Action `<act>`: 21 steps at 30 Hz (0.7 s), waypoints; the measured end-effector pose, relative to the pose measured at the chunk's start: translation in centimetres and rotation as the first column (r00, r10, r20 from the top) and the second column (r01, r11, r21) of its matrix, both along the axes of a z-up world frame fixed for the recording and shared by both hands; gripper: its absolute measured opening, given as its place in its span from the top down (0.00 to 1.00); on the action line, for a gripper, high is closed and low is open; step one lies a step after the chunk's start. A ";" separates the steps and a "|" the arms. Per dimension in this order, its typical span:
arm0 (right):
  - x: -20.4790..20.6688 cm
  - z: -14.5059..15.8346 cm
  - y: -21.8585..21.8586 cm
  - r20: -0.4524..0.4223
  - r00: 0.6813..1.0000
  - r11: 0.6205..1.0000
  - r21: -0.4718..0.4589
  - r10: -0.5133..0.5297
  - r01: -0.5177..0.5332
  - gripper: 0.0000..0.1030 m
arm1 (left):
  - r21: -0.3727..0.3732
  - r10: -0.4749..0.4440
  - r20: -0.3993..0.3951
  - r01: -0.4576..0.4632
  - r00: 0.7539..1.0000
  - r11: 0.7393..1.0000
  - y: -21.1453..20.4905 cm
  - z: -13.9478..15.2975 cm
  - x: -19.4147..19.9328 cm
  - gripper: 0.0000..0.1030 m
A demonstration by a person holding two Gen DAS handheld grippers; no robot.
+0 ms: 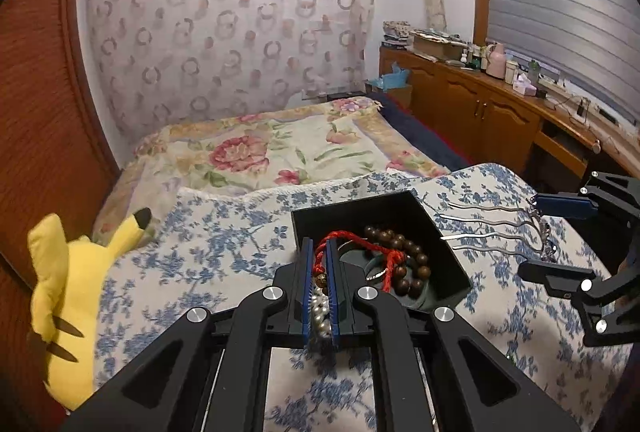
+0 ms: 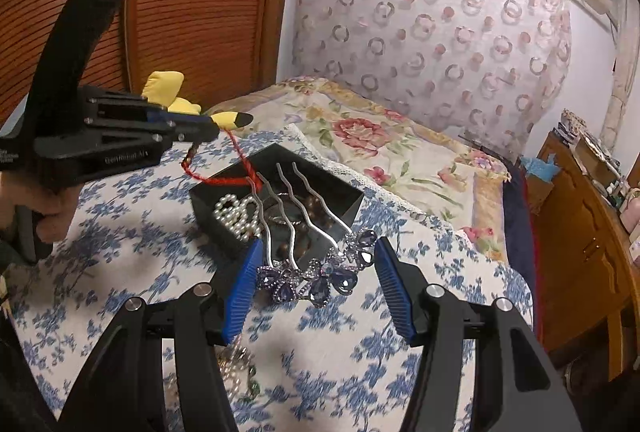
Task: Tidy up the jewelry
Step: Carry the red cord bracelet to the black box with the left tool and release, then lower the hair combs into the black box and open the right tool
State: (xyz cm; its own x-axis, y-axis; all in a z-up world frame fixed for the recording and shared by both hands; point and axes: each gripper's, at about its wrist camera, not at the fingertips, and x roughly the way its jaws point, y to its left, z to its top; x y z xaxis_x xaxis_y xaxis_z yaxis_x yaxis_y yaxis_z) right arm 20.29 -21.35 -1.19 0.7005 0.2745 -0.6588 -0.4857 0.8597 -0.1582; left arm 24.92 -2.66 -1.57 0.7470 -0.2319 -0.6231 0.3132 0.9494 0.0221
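A black open box point(image 1: 452, 252) point(image 2: 224, 187) sits on a blue-flowered cloth and holds brown wooden beads point(image 1: 404, 252), a pearl strand point(image 2: 236, 211) and a dark bangle. My left gripper point(image 1: 319, 252) point(image 2: 208, 131) is shut on a red cord point(image 1: 352, 252) point(image 2: 236, 161), held above the box's near-left corner. My right gripper point(image 2: 316, 272) point(image 1: 532, 232) stands open around a silver hair comb point(image 2: 292, 207) point(image 1: 492, 224) with purple jewelled flowers point(image 2: 320, 276). Its prongs reach over the box. I cannot tell whether the pads touch the comb.
A yellow plush toy point(image 1: 64, 304) point(image 2: 168, 91) lies left of the cloth. More pearls and beads point(image 2: 236, 372) lie on the cloth near the right gripper. A floral bedspread point(image 1: 280, 151) lies beyond, a wooden cabinet point(image 1: 480, 103) to the right, and a wooden wardrobe point(image 2: 180, 11) to the left.
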 end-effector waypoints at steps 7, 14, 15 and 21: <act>2.8 -0.9 1.3 -0.019 1.000 1.000 -0.005 -0.005 0.004 0.42 | -0.028 0.025 -0.015 -0.025 1.000 0.999 0.7 -0.4 0.7 0.62; 6.3 -2.3 3.6 -0.052 0.999 1.000 -0.015 -0.004 0.003 0.42 | -0.038 0.089 -0.015 -0.089 0.996 0.995 3.9 -0.3 0.5 0.41; 6.6 -2.4 4.0 -0.055 0.999 1.000 -0.022 -0.001 0.000 0.42 | -0.038 0.097 -0.015 -0.097 0.995 0.995 4.3 -0.3 0.4 0.39; 8.5 -3.4 6.4 -0.079 0.997 0.997 -0.076 0.016 -0.022 0.42 | -0.028 0.135 -0.009 -0.135 0.991 0.990 7.1 -0.7 -0.4 0.27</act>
State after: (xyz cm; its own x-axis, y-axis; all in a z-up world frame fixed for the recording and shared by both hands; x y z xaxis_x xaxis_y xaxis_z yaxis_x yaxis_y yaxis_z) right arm 28.79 -14.95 -4.56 0.6408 0.2338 -0.7312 -0.5156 0.8367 -0.1844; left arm 24.49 4.46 -2.23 0.7681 -0.1469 -0.6233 0.1818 0.9833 -0.0077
